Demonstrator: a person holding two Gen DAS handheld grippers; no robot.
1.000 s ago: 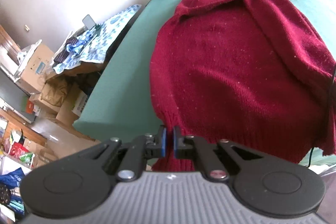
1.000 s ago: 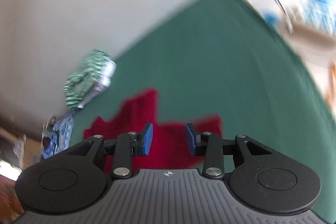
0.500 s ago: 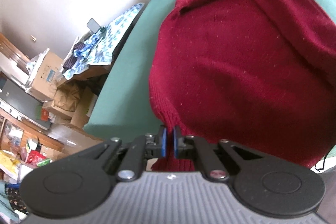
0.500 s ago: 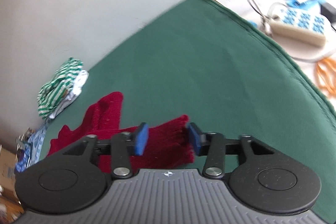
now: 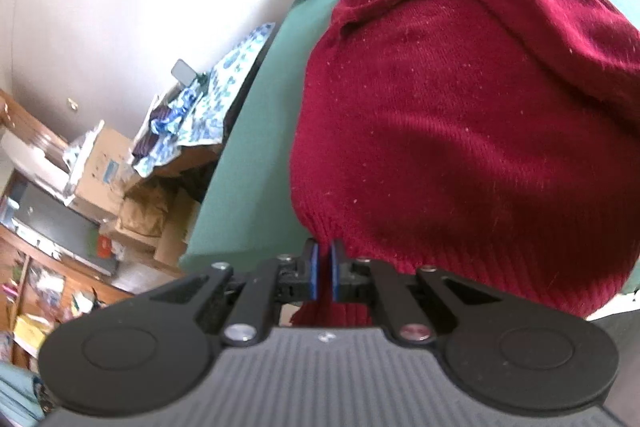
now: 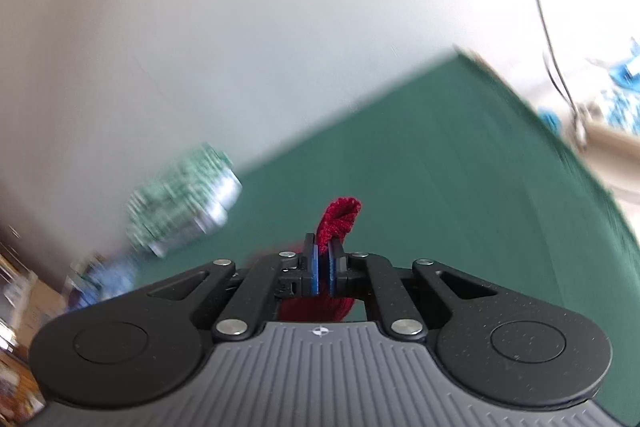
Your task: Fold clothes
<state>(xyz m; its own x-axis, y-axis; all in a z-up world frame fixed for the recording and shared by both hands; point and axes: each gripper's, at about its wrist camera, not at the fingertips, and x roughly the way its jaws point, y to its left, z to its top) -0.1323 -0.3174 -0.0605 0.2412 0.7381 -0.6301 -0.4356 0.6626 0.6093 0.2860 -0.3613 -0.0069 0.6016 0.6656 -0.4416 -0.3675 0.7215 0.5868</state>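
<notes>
Left wrist view: our left hand-held gripper [image 5: 324, 269] stayed clamped on the red sweater [image 5: 472, 131] hem at bottom centre, probably anchoring it; the sweater filled the frame's right, spread on the green counter [image 5: 248, 163], closer than before.

Right wrist view: our right hand-held gripper [image 6: 323, 267], open a moment earlier, had pinched a red cuff [image 6: 338, 217], ready to fold.
</notes>
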